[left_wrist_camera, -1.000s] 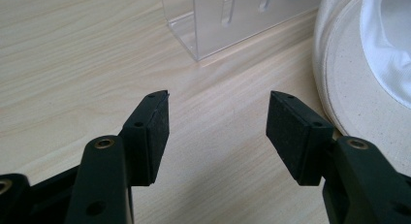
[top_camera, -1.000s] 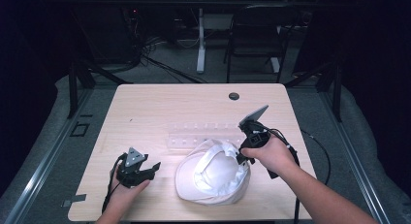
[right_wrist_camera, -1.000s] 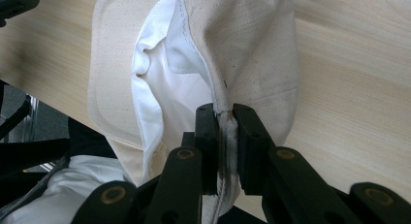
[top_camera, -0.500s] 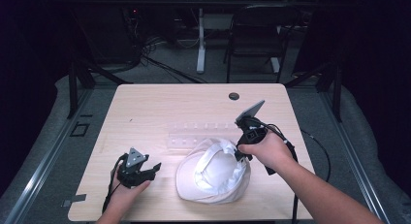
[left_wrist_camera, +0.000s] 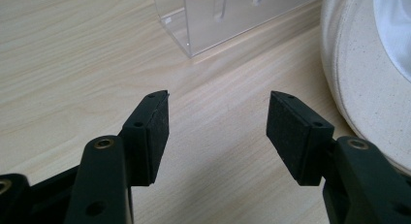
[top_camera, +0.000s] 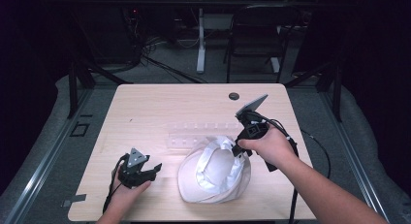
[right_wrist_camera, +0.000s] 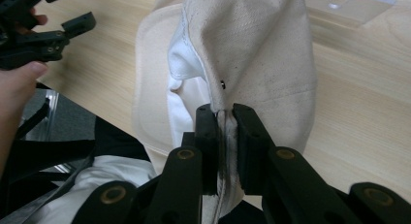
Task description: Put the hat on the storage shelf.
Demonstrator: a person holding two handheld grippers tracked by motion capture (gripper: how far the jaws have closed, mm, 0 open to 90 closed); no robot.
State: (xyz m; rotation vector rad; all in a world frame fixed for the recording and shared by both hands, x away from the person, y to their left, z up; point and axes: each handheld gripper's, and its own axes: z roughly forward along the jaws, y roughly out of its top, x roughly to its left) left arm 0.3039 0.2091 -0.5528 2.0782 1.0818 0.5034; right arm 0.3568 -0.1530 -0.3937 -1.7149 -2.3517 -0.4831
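A: What is held nearest the person's edge of the table?

B: Nothing. At about seven o'clock on the tabletop, the left gripper is seen resting with its jaws spread apart and only bare wood between them. In the left gripper view the brim of the hat is seen at two o'clock, just beside the right-hand jaw.

A: And the hat itself?

B: The hat is found near the front edge, a little right of centre, at roughly five o'clock. Its rim is pinched between the closed jaws of the right gripper, as is made plain in the right gripper view, where the cream cloth is seen folded and drawn up from the clamped seam.

A: How is it judged to handle?

B: It is judged to be light, soft and limp; the crown is expected to sag when lifted. A grip on the stitched rim, where the cloth is doubled, is thought the firmest. The weave looks coarse, so little slipping is expected.

A: Beyond it?

B: A clear plastic rack is seen at twelve o'clock from the hat, just behind it.

A: Any writing?

B: No brand, label or lettering can be read.
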